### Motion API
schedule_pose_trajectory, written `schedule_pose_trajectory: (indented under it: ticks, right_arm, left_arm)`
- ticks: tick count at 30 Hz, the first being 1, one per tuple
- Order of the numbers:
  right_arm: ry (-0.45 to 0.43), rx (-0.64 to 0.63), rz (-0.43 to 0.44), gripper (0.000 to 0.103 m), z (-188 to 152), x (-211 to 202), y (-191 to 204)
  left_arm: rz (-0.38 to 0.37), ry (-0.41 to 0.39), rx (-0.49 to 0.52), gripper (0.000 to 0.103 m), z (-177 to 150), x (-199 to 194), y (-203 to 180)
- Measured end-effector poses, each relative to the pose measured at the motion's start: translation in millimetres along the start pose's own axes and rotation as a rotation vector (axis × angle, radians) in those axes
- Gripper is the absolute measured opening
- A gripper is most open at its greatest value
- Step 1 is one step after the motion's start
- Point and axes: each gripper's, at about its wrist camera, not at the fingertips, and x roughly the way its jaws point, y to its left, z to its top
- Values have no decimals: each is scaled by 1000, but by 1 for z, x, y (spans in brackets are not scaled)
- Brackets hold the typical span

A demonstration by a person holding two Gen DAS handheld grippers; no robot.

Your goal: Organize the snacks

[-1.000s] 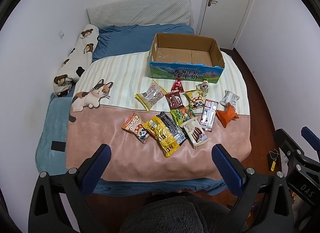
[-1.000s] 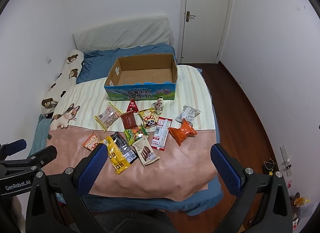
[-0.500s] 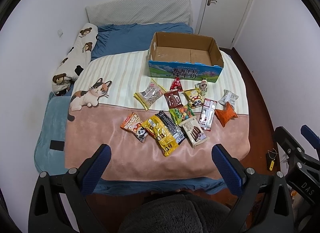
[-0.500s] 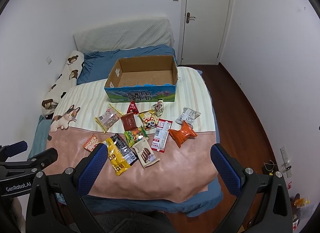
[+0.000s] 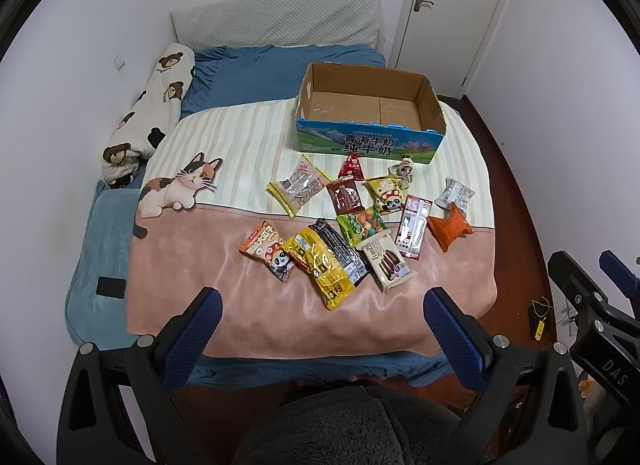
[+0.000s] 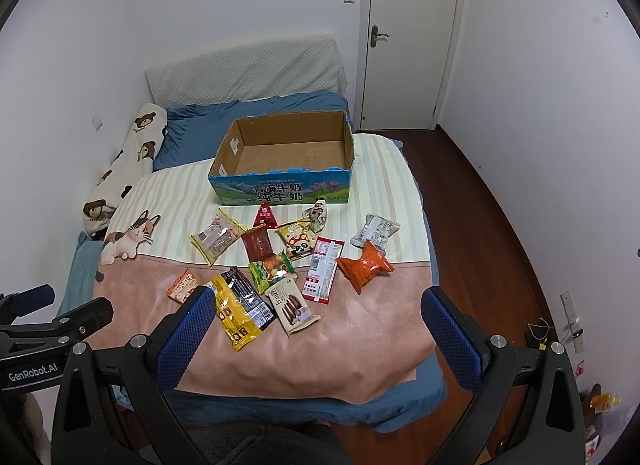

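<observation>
your left claw (image 5: 318, 315) and right claw (image 6: 318, 315) are both wide apart holding nothing, you have crept a bit nearer, and the snacks (image 5: 360, 221) still lie at 12 o'clock by the empty box (image 5: 370, 113).

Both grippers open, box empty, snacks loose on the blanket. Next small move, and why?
Probably lower the right gripper toward the orange packet. It lies apart at the right edge of the pile with nothing on it, the cardboard box holds nothing yet, and both sets of jaws are wide and empty. The left gripper could wait.
</observation>
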Motion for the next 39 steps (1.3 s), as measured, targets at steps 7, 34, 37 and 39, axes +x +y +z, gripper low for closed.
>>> schedule_pose_trajectory:
  ticks: [7,34,37,39]
  right_arm:
    - [4,14,2,103,0,1,-1]
    - [457,-271,326,103,-57,353,136]
    - [509,-303,358,103,-62,392,156]
    - [547,-334,378,103,-65,416,169]
  left_arm:
    - [-7,7,-11,103,-3,0,2]
    - [46,433,-491,100,-21,277,142]
    - [12,469,-565,100,-22,304,159]
    - [-16,485,-611,100,-22,317,169]
